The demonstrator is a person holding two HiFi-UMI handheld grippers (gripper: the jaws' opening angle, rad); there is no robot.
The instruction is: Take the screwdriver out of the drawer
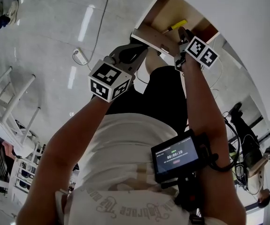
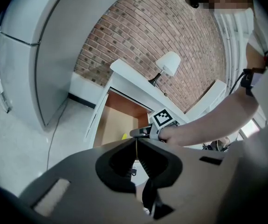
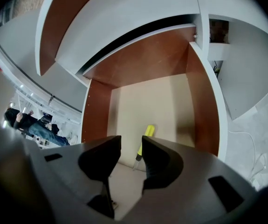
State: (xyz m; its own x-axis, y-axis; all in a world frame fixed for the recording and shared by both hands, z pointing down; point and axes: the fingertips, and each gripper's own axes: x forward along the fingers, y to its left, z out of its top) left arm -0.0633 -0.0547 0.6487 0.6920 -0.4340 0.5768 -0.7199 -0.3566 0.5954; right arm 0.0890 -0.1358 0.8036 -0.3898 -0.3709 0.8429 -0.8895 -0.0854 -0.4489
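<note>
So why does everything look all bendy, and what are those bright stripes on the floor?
Right gripper view: the wide lens bows the drawer sides into curves, corners black. Left gripper view: the brick wall bulges likewise. Head view: the stripes are glare bouncing off the shiny floor.

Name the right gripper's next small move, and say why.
Probably ease the right gripper down until its jaws straddle the screwdriver: they stand open and empty, and it lies on the drawer floor just beyond them.
</note>
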